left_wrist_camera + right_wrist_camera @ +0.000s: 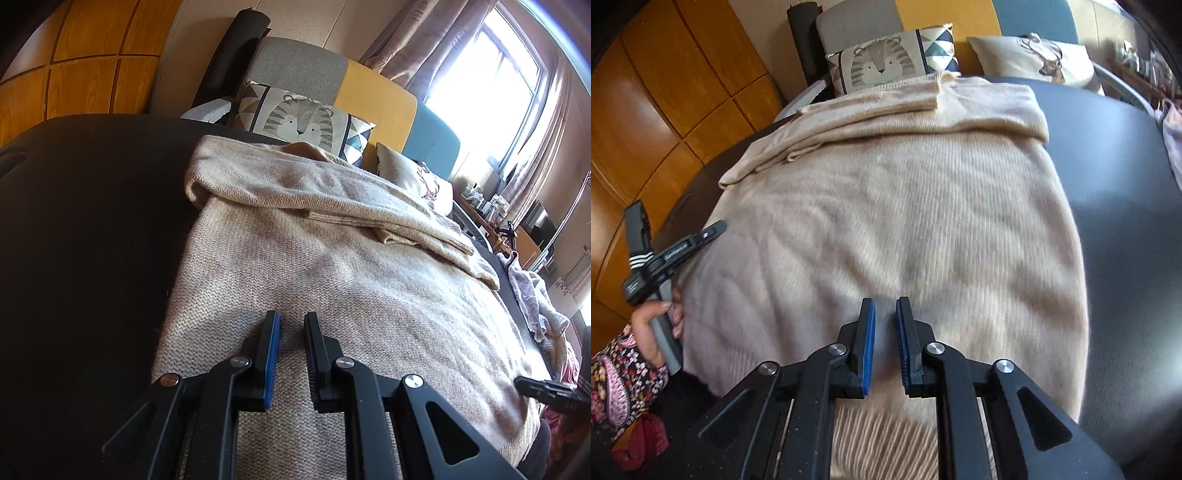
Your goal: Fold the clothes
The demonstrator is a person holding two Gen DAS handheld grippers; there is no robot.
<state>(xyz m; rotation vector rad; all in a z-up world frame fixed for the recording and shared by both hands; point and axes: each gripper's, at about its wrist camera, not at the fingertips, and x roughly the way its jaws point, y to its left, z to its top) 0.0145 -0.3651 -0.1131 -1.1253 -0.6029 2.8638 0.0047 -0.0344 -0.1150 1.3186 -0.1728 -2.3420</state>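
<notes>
partly done: beige knit sweater flat on dark table, sleeves folded across top, body fold left; left gripper and right gripper slightly apart, empty.

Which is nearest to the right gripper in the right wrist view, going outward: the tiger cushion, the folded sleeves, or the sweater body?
1. Sweater body, directly beneath the right gripper.
2. Folded sleeves, across the sweater's far end.
3. Tiger cushion, beyond, against the headboard.
</notes>
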